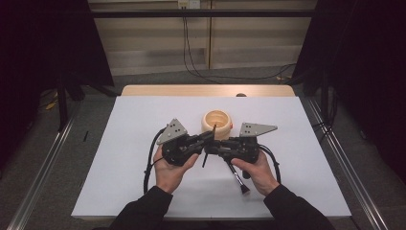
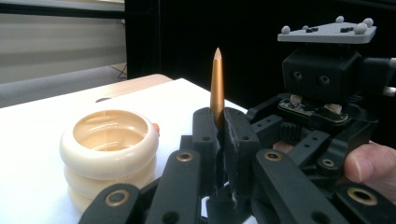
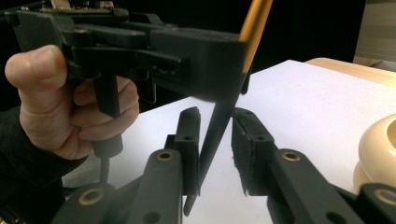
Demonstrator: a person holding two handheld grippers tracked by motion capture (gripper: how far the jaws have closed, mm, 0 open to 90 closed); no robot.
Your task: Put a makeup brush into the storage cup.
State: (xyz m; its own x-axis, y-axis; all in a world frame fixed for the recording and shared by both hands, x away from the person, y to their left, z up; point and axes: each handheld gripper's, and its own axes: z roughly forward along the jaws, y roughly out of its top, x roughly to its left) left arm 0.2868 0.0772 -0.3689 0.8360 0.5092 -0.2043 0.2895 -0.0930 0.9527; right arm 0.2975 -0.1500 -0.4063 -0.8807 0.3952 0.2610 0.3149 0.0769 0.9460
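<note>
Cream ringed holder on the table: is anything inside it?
In the high view and the left gripper view, the cream ringed holder looks empty: a glossy tan inner wall, nothing standing in it. Its bottom is hidden by the rim. The brush is outside, clamped in the left gripper.

brush [image 2: 216, 88] lower part hidden behind jaws; holder [image 3: 380, 149] cut off at edge

A lab-like recording bay; black curtains [image 1: 43, 43] close off both sides; a white-topped bench [image 1: 143, 191] stands between metal floor rails [image 1: 40, 177]; cables [image 1: 191, 62] trail down the pale panelled back wall [image 1: 148, 43].
</note>
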